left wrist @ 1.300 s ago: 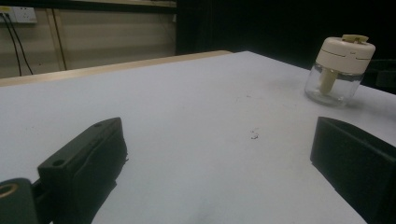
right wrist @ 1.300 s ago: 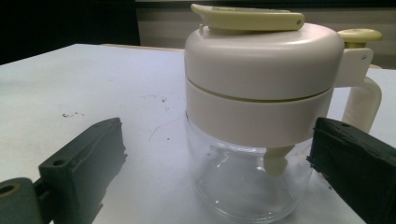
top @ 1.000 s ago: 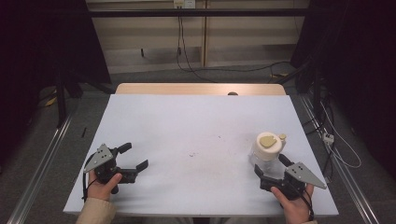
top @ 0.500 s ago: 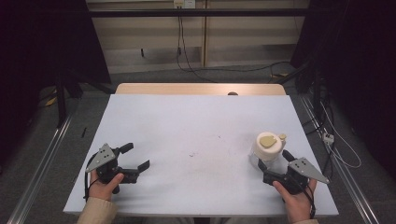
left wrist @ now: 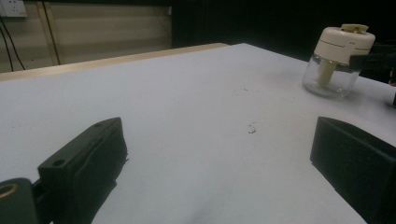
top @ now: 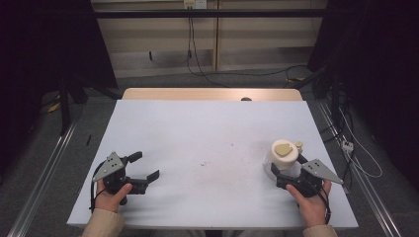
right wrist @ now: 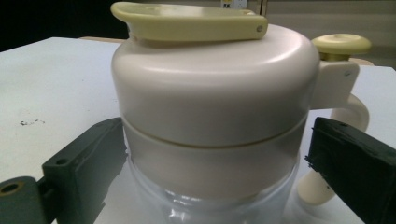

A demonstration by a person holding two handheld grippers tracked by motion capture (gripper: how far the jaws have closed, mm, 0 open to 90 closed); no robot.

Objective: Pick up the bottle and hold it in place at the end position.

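No readable text is showing anywhere.
Neither the white table (top: 197,133) nor the cream-lidded glass jar (right wrist: 212,112) is carrying any legible label, brand, number or sign; the black jaws are showing none either.

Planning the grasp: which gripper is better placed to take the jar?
Right. The right gripper has its open jaws either side of the jar; the left gripper sits far across the table.

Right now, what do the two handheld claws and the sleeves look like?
Both are black pistol-style units. The left claw and right claw each carry a grey three-cornered plate on top and two blocky black jaws with small screw holes. A dark cable loops from each. Both sleeves are beige.
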